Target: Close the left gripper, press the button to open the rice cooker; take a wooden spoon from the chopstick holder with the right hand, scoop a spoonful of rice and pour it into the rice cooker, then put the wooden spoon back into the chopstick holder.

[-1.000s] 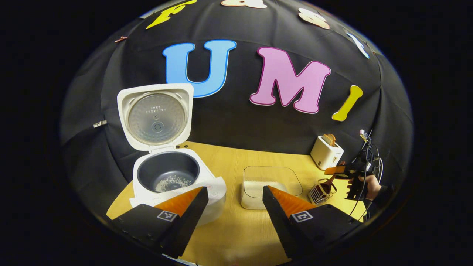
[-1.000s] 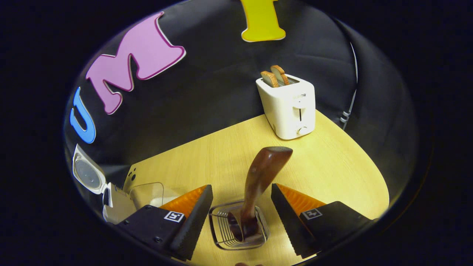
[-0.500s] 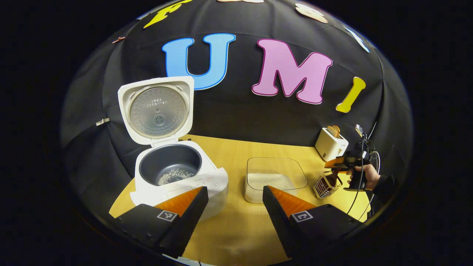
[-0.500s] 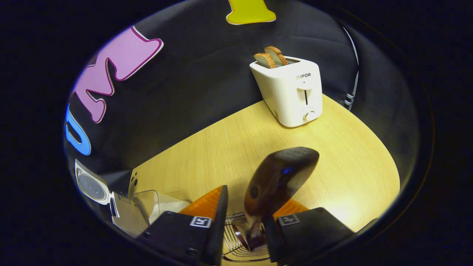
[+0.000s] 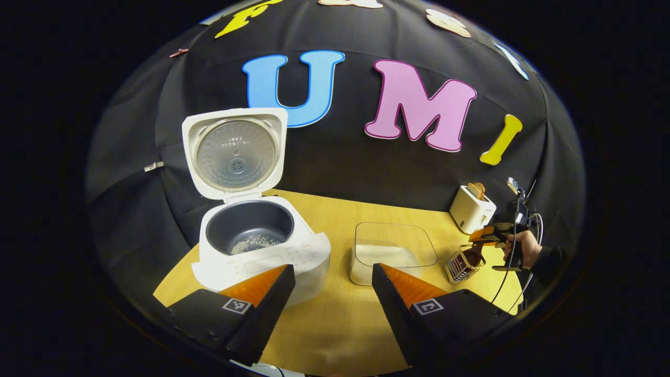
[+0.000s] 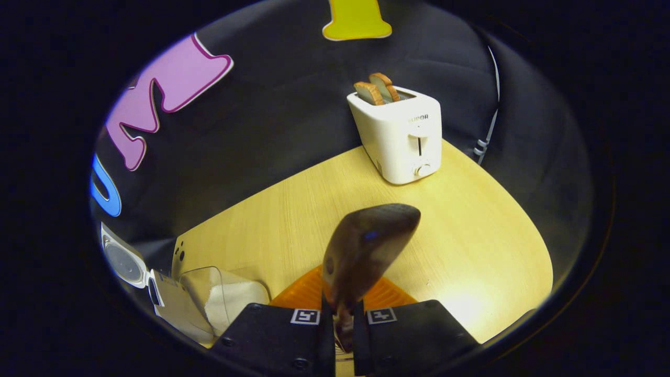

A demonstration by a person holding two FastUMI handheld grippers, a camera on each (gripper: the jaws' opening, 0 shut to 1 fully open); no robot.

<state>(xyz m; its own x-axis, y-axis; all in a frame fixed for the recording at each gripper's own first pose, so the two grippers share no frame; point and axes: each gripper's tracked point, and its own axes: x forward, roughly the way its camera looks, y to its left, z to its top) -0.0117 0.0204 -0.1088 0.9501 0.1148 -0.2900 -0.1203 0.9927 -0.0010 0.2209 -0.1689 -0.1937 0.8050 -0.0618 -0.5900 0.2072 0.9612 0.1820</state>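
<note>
Since before, my right gripper (image 6: 343,327) squeezed the smooth wooden spoon (image 6: 361,251); left gripper (image 5: 332,293) gaped over bare table (image 5: 335,335).

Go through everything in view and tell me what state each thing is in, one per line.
Rice cooker: lid up, some rice in the pot.
Clear container: uncovered, rice inside.
Toaster: two slices sticking up.
Chopstick holder: upright on the table.
Wooden spoon: clamped by its handle.
Left gripper: open, holding nothing.
Right gripper: shut on the spoon.
</note>
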